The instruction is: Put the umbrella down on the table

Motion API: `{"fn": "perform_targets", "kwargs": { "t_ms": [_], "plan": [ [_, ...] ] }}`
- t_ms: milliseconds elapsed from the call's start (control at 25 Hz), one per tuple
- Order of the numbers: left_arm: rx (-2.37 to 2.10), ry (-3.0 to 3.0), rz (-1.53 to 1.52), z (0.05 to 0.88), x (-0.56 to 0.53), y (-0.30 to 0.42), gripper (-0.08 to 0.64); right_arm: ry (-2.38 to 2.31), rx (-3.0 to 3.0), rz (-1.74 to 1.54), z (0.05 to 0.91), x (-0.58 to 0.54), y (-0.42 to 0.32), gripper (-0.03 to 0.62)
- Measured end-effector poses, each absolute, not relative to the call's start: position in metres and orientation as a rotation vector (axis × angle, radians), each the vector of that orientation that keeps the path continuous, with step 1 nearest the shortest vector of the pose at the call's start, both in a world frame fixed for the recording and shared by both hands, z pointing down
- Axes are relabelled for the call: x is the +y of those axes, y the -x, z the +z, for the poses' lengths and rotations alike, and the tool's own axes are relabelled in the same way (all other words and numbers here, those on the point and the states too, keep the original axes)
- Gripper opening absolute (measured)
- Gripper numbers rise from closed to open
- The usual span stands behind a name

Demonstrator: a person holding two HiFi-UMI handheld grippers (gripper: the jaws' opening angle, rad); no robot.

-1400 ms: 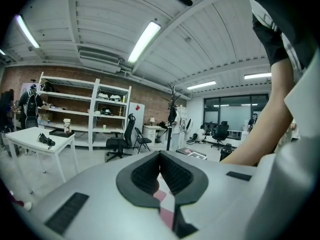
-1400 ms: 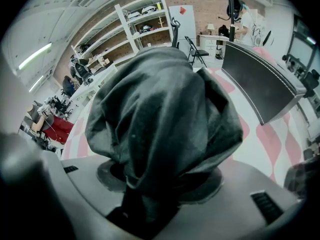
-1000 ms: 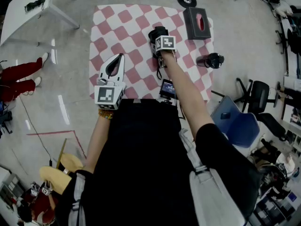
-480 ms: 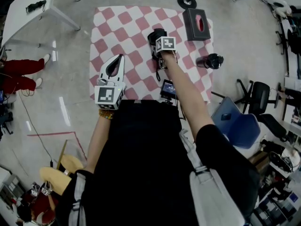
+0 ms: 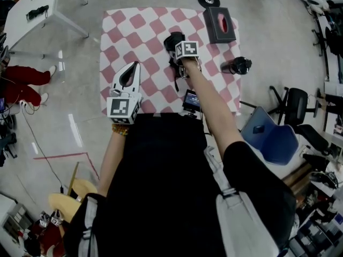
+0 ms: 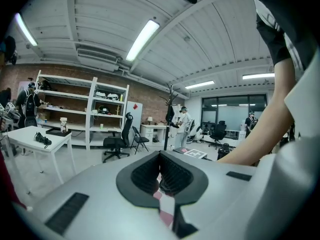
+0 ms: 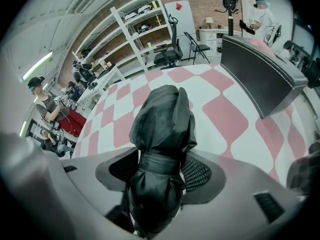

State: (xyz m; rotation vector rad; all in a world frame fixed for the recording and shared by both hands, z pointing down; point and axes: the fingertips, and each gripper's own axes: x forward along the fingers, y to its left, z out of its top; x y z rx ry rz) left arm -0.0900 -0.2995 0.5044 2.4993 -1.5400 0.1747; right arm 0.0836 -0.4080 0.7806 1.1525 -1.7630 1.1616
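A black folded umbrella [image 5: 172, 39] [image 7: 162, 124], strapped round its middle, sticks out forward from my right gripper [image 5: 181, 43] [image 7: 160, 171], which is shut on it. It hangs over the middle of the pink and white checked table [image 5: 144, 36] [image 7: 215, 99]; whether it touches the cloth I cannot tell. My left gripper [image 5: 135, 66] [image 6: 161, 159] is over the table's near left part, shut with nothing between its pads.
A black tissue box [image 5: 221, 24] [image 7: 260, 79] stands at the far right of the table, a dark flask [image 5: 236, 66] at the right edge, a small screen [image 5: 191, 99] at the near edge. A blue chair [image 5: 270, 138] stands right; a white table [image 5: 37, 9] far left.
The head camera has shifted slightly. Both grippers keep their places, and the umbrella stays held in the right one.
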Motion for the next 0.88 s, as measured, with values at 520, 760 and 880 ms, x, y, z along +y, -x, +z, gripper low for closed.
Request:
{"fn": "perform_targets", "kwargs": {
  "t_ms": [520, 760, 880],
  "plan": [
    [-1.432, -2.571, 0.206, 0.508, -0.303, 0.059, 0.014, -1.181, -1.851, 1.152, 0.749, -0.406, -0.104, 0.257],
    [-1.392, -2.605, 0.218, 0.506, -0.309, 0.043, 0.014, -1.211, -1.898, 1.155, 0.731, -0.403, -0.118, 0.256],
    [-1.366, -2.631, 0.222, 0.505, -0.311, 0.034, 0.014, -1.215, -1.934, 1.149, 0.719, -0.401, -0.122, 0.256]
  ]
}}
